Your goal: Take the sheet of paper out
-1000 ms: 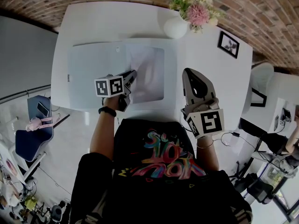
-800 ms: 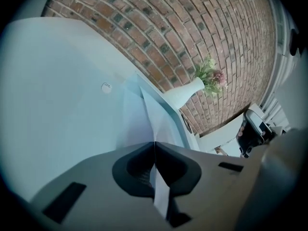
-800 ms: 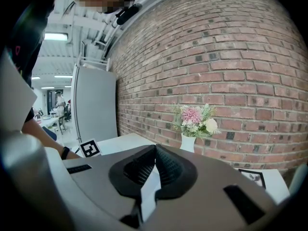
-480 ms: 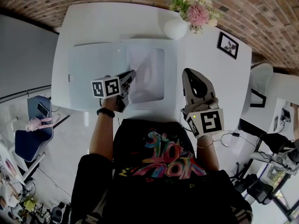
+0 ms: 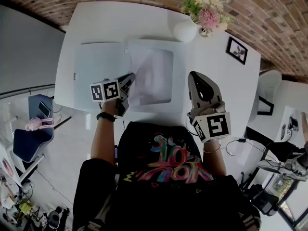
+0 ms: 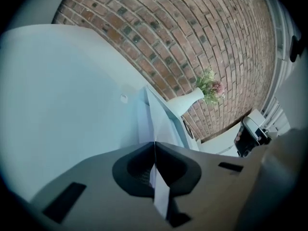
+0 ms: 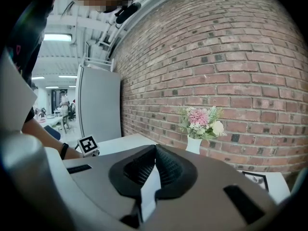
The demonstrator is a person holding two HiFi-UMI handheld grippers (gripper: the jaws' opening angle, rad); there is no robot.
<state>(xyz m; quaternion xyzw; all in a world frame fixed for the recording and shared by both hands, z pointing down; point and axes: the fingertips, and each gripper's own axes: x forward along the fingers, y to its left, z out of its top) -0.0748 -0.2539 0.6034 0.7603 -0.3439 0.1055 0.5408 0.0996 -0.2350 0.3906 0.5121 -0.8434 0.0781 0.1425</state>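
The left gripper's (image 5: 129,79) jaws are together, clamped on the near-left edge of the sheet (image 5: 155,75), which runs away from them as a thin raised fold in the left gripper view. The sheet looks light, limp and easy to crease or tear, so an edge grip and a slow, flat pull suit it. It lies mostly over the right half of the open folder (image 5: 98,69) on the counter (image 5: 120,18). The right gripper (image 5: 193,75) hangs to the right, jaws together on nothing. At the far edge, a vase (image 5: 185,30) holds flowers.

sheet (image 5: 155,76) on folder (image 5: 98,73) | vase (image 5: 185,31) behind folder | frame (image 5: 237,50) right of vase | all on table (image 5: 120,18)
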